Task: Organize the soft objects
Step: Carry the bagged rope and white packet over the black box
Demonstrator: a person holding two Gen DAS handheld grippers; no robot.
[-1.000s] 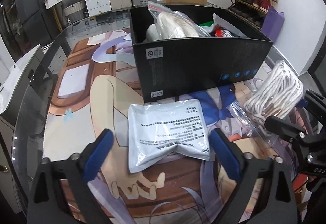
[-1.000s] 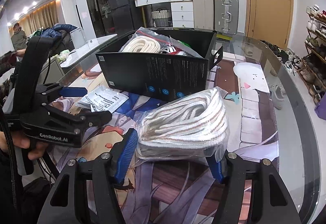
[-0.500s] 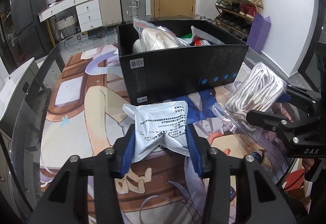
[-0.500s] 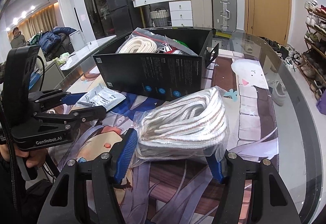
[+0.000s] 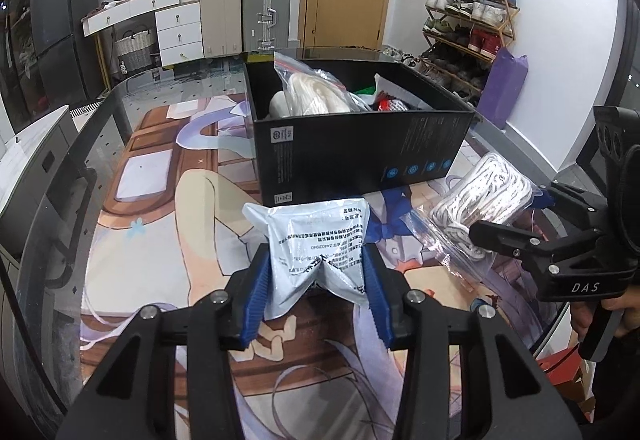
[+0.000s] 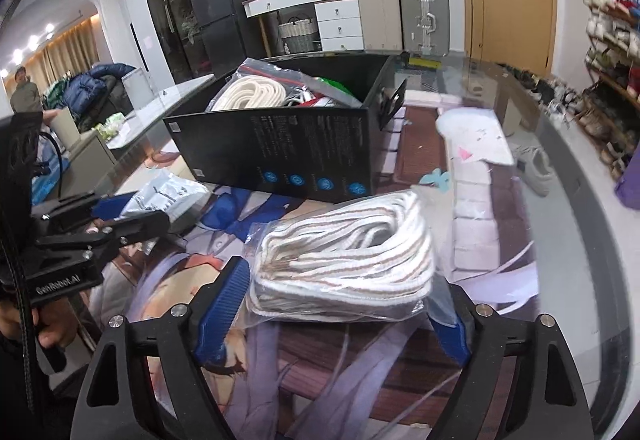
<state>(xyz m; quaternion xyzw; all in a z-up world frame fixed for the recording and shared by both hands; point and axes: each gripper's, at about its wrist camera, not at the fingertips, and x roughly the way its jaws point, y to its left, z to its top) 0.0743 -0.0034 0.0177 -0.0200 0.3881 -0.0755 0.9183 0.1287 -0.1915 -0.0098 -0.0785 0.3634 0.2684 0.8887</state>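
Observation:
My left gripper is shut on a grey-white printed pouch and holds it just above the mat, in front of the black box. My right gripper is shut on a clear bag of white rope, also near the box front; that bag also shows in the left wrist view. The box holds a bagged white rope and other soft items. The pouch also shows in the right wrist view.
The box stands on a printed mat over a glass table with a curved edge. Suitcases, drawers and a shoe rack stand beyond the table.
My left gripper closed on the pouch and lifted it off the mat. My right gripper has kept its hold on the rope bag and raised it slightly.

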